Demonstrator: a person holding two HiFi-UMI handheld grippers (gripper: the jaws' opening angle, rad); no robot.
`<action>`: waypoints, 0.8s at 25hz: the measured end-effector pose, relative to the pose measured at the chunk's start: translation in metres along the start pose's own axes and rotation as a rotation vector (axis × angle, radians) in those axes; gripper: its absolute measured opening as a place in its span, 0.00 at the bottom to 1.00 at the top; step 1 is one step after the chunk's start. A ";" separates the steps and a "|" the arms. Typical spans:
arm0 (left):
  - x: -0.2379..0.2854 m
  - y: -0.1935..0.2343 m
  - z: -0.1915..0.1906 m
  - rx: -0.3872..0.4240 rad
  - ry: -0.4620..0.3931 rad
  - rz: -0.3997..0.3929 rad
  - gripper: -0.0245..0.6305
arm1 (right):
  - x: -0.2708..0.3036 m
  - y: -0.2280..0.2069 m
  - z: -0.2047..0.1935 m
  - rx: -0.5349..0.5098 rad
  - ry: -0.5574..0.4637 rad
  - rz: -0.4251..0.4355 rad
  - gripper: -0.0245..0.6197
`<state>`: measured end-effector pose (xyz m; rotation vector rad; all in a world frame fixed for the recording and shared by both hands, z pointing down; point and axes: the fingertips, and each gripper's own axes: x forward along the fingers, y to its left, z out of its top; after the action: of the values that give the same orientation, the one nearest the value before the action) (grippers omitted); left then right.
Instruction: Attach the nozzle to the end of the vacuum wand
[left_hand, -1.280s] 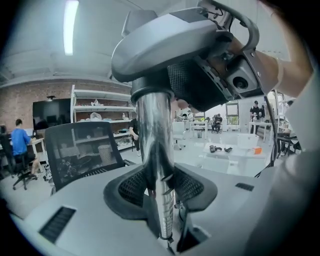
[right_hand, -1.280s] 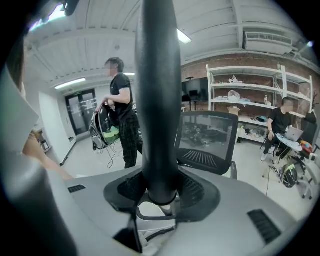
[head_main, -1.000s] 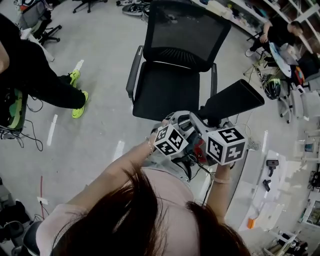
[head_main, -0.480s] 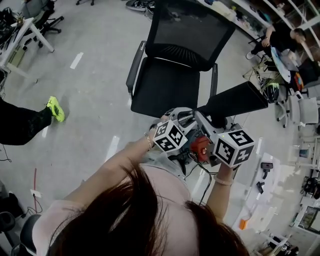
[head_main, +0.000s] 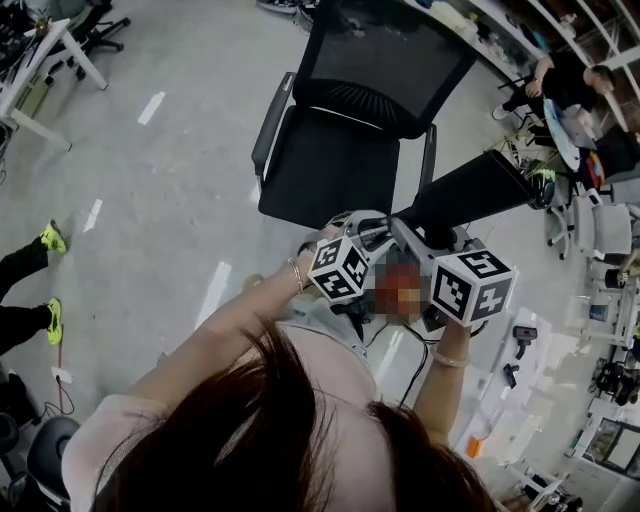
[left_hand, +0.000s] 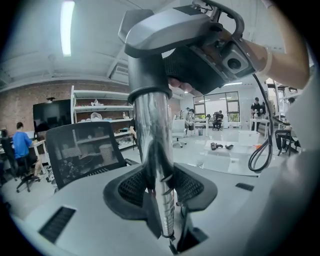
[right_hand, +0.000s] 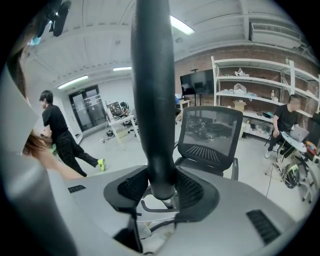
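I hold both grippers close together in front of my chest, above an office chair. My left gripper (left_hand: 162, 195) is shut on the shiny metal vacuum wand (left_hand: 154, 150), which rises straight up between its jaws. A grey fitting (left_hand: 165, 35) caps the wand's far end, right beside the right gripper's body (left_hand: 225, 55). My right gripper (right_hand: 160, 187) is shut on the black nozzle (right_hand: 152, 95). In the head view the nozzle (head_main: 470, 190) juts up and to the right past the two marker cubes (head_main: 340, 268). Whether the nozzle and wand are joined is hidden.
A black mesh office chair (head_main: 345, 150) stands directly under the grippers. A walking person's green shoes (head_main: 52, 320) are at the far left. A white table (head_main: 525, 400) with small tools is at the lower right, and a seated person (head_main: 565, 75) is at the upper right.
The grippers stay together in nearly the same place, while the nozzle's far end has swung slightly upward. The person in green shoes has walked away toward the left.
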<state>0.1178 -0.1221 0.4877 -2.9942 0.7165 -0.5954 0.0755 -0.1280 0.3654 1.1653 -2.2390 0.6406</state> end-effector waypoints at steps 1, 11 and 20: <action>0.000 0.000 0.000 0.000 0.001 0.000 0.28 | 0.000 0.000 0.000 0.008 -0.007 0.001 0.32; -0.003 0.002 -0.004 -0.006 0.015 0.009 0.28 | 0.004 0.003 0.000 0.043 -0.033 0.004 0.32; -0.003 0.002 -0.003 -0.017 0.001 -0.011 0.28 | 0.004 0.003 0.001 0.065 -0.080 0.003 0.32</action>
<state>0.1133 -0.1220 0.4891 -3.0157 0.7090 -0.5945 0.0709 -0.1296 0.3664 1.2401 -2.3021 0.6843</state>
